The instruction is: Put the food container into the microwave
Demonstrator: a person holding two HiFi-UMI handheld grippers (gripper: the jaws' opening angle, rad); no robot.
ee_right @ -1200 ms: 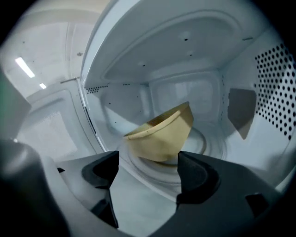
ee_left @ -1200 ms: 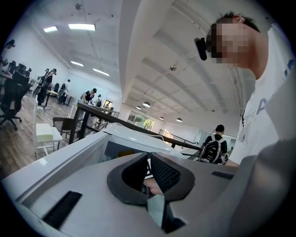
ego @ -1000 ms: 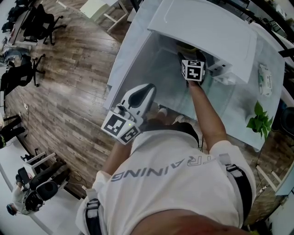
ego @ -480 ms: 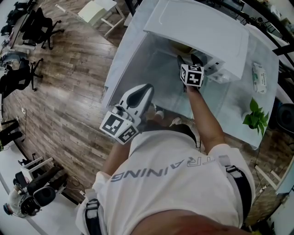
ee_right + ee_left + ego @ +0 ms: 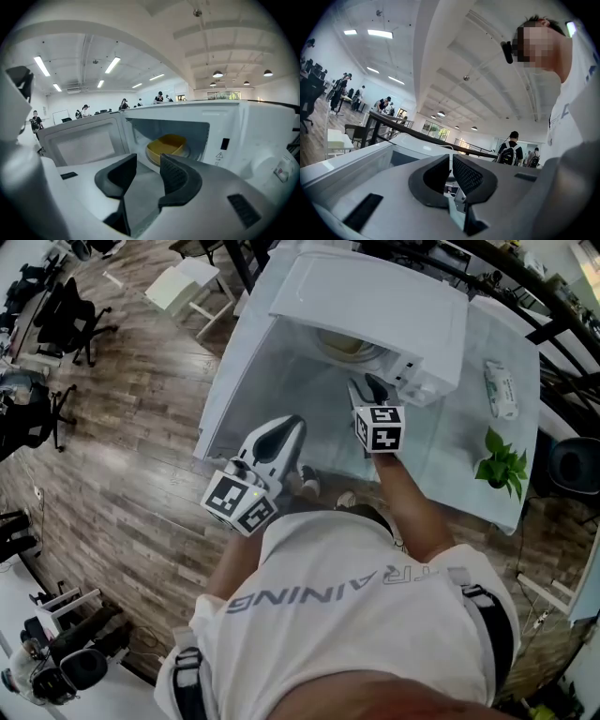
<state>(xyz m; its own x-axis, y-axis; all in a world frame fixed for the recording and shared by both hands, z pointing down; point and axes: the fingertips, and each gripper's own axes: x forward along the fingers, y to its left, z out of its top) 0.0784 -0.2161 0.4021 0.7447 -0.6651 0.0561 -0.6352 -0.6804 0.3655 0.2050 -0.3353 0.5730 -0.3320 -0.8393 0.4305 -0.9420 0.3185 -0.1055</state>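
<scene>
The yellow food container [image 5: 167,146] sits inside the open white microwave [image 5: 253,136] on its turntable; in the head view a pale part of the container [image 5: 342,345] shows under the microwave [image 5: 375,306] top. My right gripper [image 5: 149,174] is open and empty, a short way in front of the cavity. In the head view the right gripper [image 5: 366,388] hangs over the table just before the microwave's opening. My left gripper [image 5: 298,427] is held back near my body, beside the table's near edge. In its own view the left gripper [image 5: 451,172] is shut on nothing.
The microwave door [image 5: 84,145] stands swung out to the left. The table [image 5: 281,381] has a pale cover. A small green plant [image 5: 502,451] and a pack of wipes [image 5: 499,390] lie to the microwave's right. A white stool [image 5: 183,282] stands beyond the table.
My right gripper has drawn back from the microwave's mouth toward my body, with the container left inside. The left gripper has stayed where it was.
</scene>
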